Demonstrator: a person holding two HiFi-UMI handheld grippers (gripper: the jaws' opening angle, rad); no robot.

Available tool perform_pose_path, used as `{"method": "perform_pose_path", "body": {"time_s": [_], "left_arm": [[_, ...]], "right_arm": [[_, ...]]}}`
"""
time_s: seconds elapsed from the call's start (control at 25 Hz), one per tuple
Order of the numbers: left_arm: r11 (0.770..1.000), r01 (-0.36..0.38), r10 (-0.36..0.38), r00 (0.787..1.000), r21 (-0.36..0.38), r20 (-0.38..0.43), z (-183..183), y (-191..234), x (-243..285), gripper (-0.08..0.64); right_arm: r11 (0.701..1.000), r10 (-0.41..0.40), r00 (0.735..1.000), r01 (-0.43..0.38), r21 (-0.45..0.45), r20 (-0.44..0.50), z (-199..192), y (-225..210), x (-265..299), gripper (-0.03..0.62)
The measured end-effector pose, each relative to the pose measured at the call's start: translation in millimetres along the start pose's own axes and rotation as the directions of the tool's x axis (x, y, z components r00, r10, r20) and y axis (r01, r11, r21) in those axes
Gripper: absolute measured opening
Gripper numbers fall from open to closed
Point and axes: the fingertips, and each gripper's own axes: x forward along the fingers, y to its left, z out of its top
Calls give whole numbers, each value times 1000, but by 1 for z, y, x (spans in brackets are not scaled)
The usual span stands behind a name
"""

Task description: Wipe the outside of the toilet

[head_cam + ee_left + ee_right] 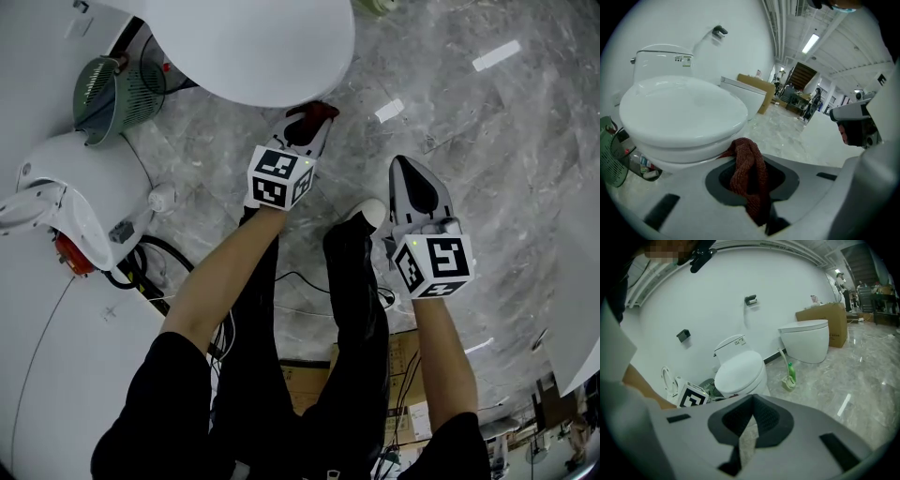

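Observation:
The white toilet has its lid down; it fills the left gripper view and stands against the wall in the right gripper view. My left gripper is shut on a red-brown cloth, held just off the bowl's front rim. That cloth hangs bunched between the left gripper's jaws, its top edge at the underside of the rim. My right gripper hangs to the right above the floor, away from the toilet. In its own view the right gripper is shut with nothing in it.
A green mesh wastebasket sits left of the toilet. A white device and cables lie at the left. A second toilet, a toilet brush with a green bottle and a cardboard box stand to the right. The person's legs are below.

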Motion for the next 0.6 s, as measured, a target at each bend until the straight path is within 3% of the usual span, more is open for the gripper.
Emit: {"method": "perform_pose_path", "body": {"time_s": [0.36, 0.6], "left_arm": [[1000, 10, -9, 998, -16, 57, 27, -26, 26, 71], [999, 36, -37, 998, 26, 52, 18, -34, 3, 71]], "right_arm": [[999, -48, 999, 48, 18, 5, 3, -37, -27, 3], [999, -41, 999, 42, 27, -17, -6, -23, -30, 3]]}}
